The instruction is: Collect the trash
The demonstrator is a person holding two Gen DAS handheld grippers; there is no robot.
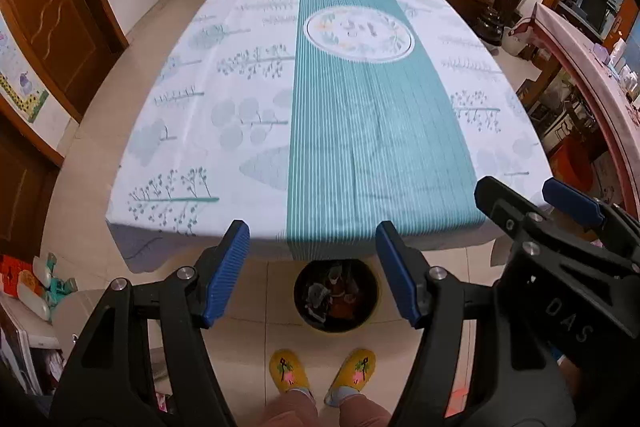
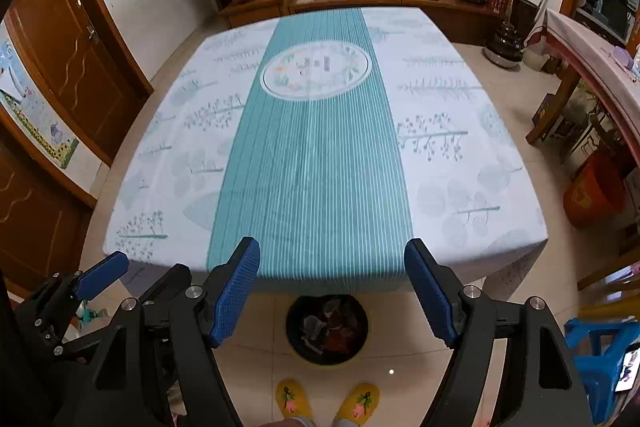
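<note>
Two empty handheld grippers hang above a trash bin at the near edge of a cleared table.

From left to right: the left gripper point(image 1: 312, 273) is spread wide with nothing between its blue pads; below and between the two tools, a round dark bin point(image 1: 335, 297) stands on the tiled floor, tucked partly under the near edge of the teal-and-white tablecloth point(image 1: 340, 115); the right gripper point(image 2: 332, 291) is likewise parted and empty. The bin holds crumpled wrappers and scraps point(image 2: 326, 327), the collected trash. Such pieces are probably light, soft and easily crushed, so a pinch across a raised fold would likely suit them. No trash shows on the cloth. A person's yellow slippers point(image 1: 322, 371) stand just near of the bin.
</note>
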